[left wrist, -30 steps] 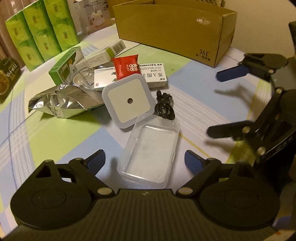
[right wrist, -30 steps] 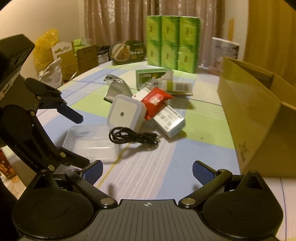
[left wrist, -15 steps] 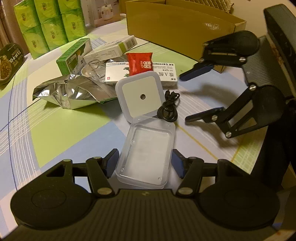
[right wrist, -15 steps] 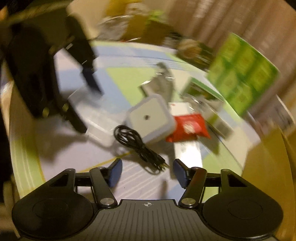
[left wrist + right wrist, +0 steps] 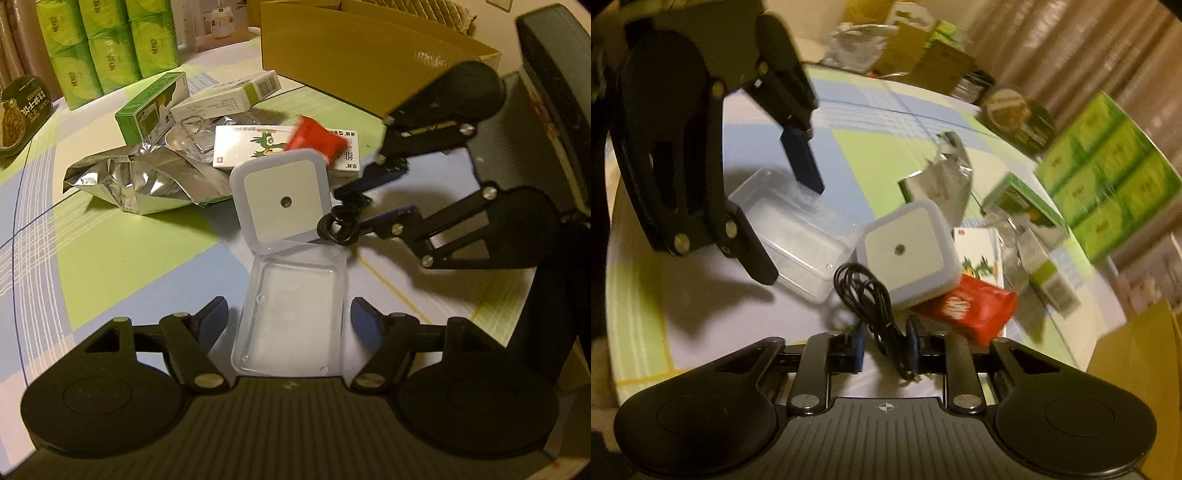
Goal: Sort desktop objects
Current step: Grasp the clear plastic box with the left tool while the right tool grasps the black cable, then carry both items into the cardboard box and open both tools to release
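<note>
Right gripper [image 5: 885,349] has closed in, pinching the coiled black cable [image 5: 871,295], while left gripper [image 5: 289,320] now spreads wide around the clear plastic box [image 5: 295,306], gripping nothing; print unreadable.

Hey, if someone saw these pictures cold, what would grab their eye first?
Probably the right gripper closing on the coiled black cable in the middle of the table. Beside it lies the white square device, propped against a bright red packet. Nearer, the open left gripper straddles a clear plastic box.
</note>
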Available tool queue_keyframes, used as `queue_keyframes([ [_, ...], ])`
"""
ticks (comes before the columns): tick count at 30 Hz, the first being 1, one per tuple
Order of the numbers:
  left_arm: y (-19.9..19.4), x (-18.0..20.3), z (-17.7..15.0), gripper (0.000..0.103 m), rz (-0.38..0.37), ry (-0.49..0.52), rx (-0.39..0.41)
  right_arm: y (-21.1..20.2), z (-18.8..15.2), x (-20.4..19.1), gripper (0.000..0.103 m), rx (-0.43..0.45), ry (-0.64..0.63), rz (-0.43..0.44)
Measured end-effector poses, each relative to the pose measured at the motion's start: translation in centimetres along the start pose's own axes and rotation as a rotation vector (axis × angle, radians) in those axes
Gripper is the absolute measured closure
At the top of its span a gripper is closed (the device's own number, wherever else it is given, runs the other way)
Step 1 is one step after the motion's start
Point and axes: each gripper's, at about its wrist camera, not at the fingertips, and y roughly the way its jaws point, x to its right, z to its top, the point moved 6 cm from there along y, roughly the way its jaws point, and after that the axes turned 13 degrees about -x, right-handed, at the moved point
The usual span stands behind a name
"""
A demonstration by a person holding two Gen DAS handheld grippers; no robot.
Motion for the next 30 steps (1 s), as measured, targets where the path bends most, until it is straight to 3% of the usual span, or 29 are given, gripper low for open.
queue_keyframes([
  [3, 0.2, 0.2, 0.1, 0.037, -0.001, -0.001, -0.004, -1.0, -0.1, 0.4, 0.086, 0.007, 0.125, 0.034],
  [6, 0.4, 0.5, 0.0, 0.051, -0.003, -0.002, -0.015, -1.8, -0.5, 0.9, 0.087, 0.015, 0.251, 0.071],
  [15, -0.9, 1.7, 0.0, 0.051, -0.045, -0.013, 0.02, -5.8, -3.5, 1.4, 0.088, 0.087, 0.639, 0.15],
  [21, -2.0, 2.5, 1.1, 0.051, -0.031, -0.005, 0.052, -8.1, -5.2, 1.4, 0.089, 0.115, 0.705, 0.125],
  [30, -4.3, 4.5, 5.3, 0.051, -0.002, 0.029, 0.128, -12.1, -6.6, 5.3, 0.089, 0.207, 0.817, 0.038],
])
